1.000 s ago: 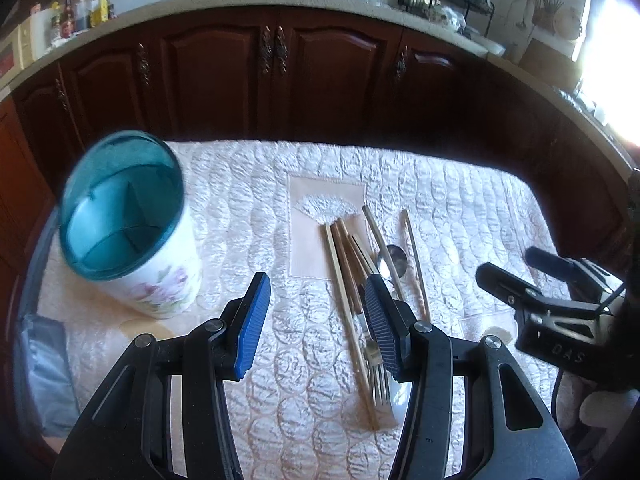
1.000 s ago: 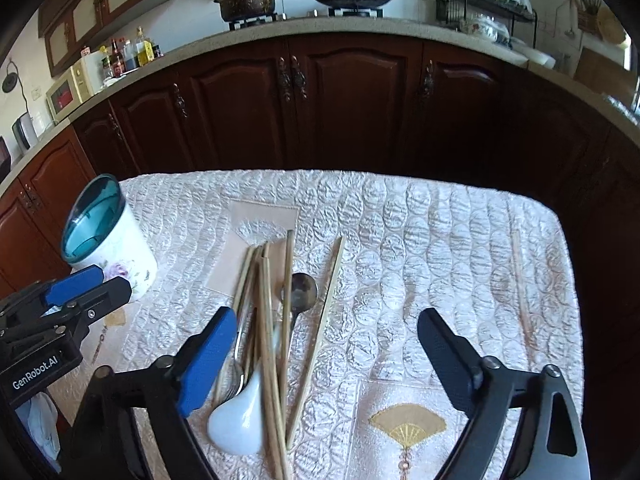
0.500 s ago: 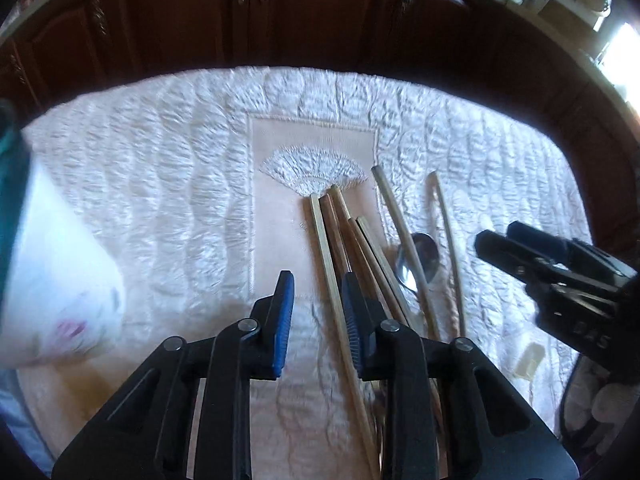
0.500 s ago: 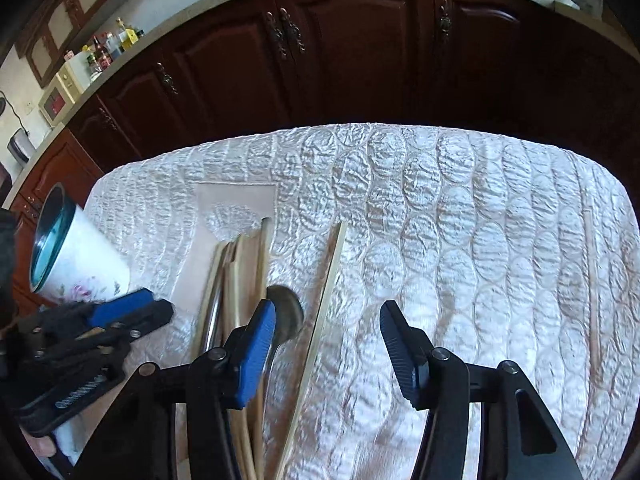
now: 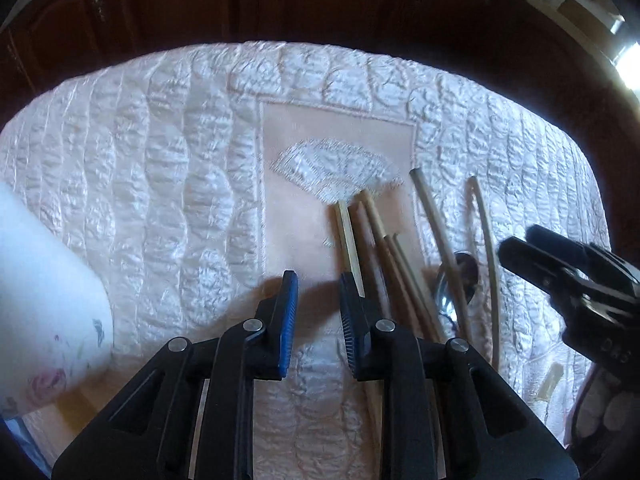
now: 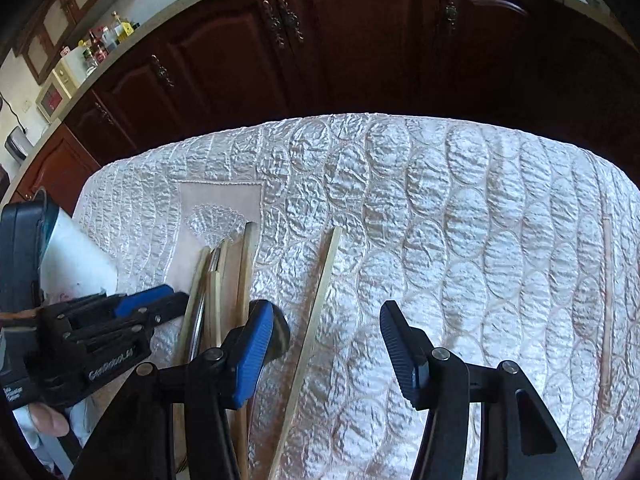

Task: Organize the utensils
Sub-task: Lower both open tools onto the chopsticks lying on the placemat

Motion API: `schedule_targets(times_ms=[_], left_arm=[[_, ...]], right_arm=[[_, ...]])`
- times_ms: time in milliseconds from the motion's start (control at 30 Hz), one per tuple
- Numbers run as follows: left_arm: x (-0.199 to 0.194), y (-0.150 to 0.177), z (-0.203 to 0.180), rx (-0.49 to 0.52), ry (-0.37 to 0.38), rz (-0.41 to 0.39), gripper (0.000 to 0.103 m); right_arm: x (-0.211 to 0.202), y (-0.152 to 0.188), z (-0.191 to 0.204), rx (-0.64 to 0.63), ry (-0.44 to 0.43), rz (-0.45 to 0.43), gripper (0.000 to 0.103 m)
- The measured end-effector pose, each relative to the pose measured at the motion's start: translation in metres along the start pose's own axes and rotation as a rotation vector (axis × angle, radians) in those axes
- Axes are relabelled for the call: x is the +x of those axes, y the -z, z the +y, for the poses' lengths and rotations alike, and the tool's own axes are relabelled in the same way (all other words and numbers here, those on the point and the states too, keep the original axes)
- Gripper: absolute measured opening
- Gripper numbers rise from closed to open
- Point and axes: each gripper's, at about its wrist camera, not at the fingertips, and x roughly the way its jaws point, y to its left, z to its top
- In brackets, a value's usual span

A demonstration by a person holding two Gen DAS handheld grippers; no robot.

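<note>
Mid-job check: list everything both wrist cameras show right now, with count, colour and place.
Tablecloth: one, quilted white-pink, covering the table.
Chopsticks: several, tan, bunched on the cloth's plain panel; they overlap, so the exact count is unclear.
Lone chopstick: one, tan, apart, right of the bunch.
Spoon: one, metal, at the bunch's right side.
Holder: one, white with flowers, at the table's left.
Cabinets: dark brown, behind the table.
Bottles: several, mixed colours, on the counter at far left.
Left gripper: black, blue pads, jaws closing, only cloth between them.
Right gripper: black, blue pads, open, straddling the lone chopstick.
</note>
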Motion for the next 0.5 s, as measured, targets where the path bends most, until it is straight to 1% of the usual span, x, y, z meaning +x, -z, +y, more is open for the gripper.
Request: schedule_targets(times_ms=[100,167,300,433,500], left_arm=[[0.000,-0.004,0.002,-0.013,0.018,-0.008,0.019],[-0.002,-0.007,0.004,-0.013,0.028,-0.004,0.019],[-0.010,-0.012,-0.002,-0.014,0.054,-0.008,0.020],[-0.009,-0.011,-0.009,0.021,0.035,0.006,0.020],[-0.006,-0.009,-0.013,0.035,0.012,-0.007,0.020]], right_arm=[[0.009,-0.006,-0.001,0.011,0.012,0.007,0.054],[0.012,-0.009,-0.002,0.016,0.005,0.012,0.054],[0.015,-0.012,-0.004,0.014,0.019,0.015,0.054],[0.015,-0.012,-0.004,0.019,0.016,0.014,0.054],[0.016,-0.012,-0.002,0.021,0.013,0.014,0.054]])
